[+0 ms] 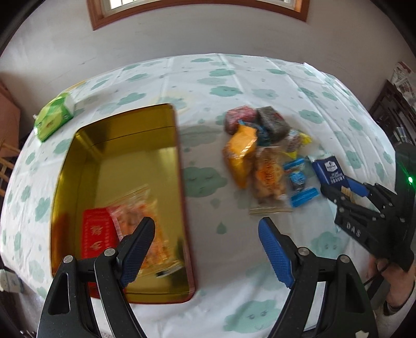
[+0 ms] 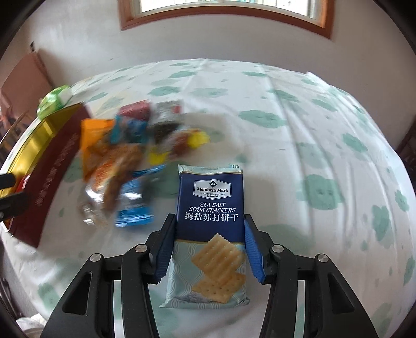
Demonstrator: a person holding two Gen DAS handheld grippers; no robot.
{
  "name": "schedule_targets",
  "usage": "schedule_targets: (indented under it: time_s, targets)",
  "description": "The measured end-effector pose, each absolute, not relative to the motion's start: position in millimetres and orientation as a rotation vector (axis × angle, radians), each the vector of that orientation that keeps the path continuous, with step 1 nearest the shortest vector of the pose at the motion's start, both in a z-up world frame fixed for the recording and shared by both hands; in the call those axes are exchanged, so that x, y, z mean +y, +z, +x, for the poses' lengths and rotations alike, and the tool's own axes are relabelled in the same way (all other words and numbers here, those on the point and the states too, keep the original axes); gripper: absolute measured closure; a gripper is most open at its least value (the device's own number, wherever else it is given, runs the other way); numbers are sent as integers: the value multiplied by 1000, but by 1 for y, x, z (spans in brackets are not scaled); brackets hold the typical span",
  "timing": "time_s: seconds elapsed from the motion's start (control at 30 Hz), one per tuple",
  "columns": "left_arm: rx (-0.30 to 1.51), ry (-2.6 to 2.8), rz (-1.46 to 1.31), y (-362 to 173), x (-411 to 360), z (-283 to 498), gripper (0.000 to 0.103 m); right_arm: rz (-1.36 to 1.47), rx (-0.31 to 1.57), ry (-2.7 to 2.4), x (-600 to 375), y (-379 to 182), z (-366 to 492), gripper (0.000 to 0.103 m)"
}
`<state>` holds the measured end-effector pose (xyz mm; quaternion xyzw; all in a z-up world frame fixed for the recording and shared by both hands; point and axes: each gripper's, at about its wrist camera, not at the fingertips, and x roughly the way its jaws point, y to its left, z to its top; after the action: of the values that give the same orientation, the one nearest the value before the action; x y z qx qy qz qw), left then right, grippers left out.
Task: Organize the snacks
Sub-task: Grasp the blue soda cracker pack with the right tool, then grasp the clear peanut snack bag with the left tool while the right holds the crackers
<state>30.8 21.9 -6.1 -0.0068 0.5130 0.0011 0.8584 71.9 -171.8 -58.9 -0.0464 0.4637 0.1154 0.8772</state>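
Clearly "Member's Mark" cracker pack [image 2: 211,208] – gripped.

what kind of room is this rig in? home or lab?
Most likely a home, perhaps a dining room. A table under a cloud-print cloth stands against a plain wall below a wood-framed window, with loose snacks and a gold tin on it. A dark wooden shelf stands at one side.
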Motion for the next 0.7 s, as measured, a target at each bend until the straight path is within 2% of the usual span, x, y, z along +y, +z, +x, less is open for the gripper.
schedule_targets:
  time_s: [0.23,0.37,0.43,0.5,0.57,0.7]
  targets:
    - [1088,-71,-9,-11,-3,47,26,-59,928,121,-225,-62,95,52]
    - [1105,-98,-12,-14,-16,59,35,-48,904,112,-236,-64,100,52]
    - [1107,-113,3,-17,-22,64,43,-46,903,113,-235,-64,101,52]
    - [1113,-128,9,-20,-26,70,58,-44,903,114,-236,-64,101,52]
    - [1127,-132,-8,-24,-27,77,65,-44,903,114,-235,-64,101,51]
    - [1150,-145,-61,-30,-28,89,66,-38,903,119,-236,-64,101,50]
